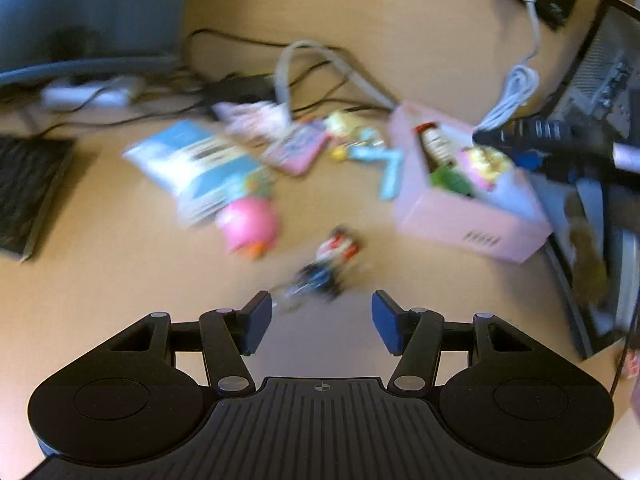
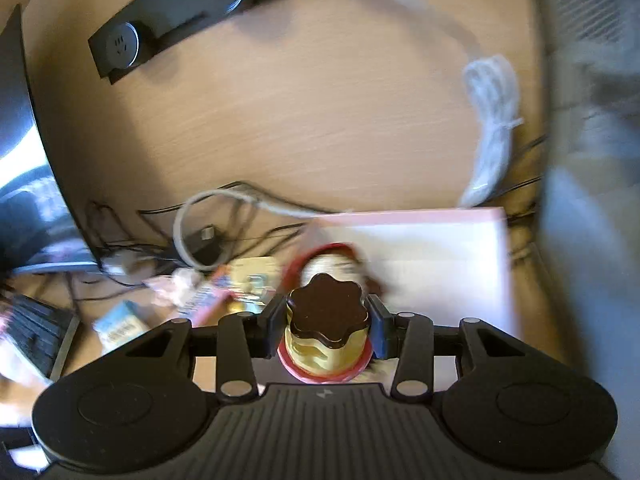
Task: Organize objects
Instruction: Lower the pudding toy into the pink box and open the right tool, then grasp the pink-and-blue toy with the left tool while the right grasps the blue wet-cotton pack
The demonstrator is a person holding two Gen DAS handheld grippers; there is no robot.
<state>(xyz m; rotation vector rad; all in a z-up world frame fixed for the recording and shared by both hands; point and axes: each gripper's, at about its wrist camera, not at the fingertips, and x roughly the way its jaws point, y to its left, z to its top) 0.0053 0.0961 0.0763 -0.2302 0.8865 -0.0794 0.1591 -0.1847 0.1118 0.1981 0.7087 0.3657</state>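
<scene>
Taking the pink box (image 1: pixel 472 200) as the landmark: bare counter (image 1: pixel 120 280) runs open on its near-left side, broken only by a small toy figure (image 1: pixel 332 264) and a pink ball toy (image 1: pixel 248 224). Further left, packets (image 1: pixel 200 164) crowd together. Behind the box, tangled cables (image 1: pixel 312 76) block the way. A monitor (image 1: pixel 600 92) walls off its right side.

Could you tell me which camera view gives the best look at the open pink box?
The left wrist view: the pink box appears whole, open, with items visible inside. The right wrist view shows only its pale, blurred top, partly hidden by the pudding toy in the right hand-held gripper.
</scene>
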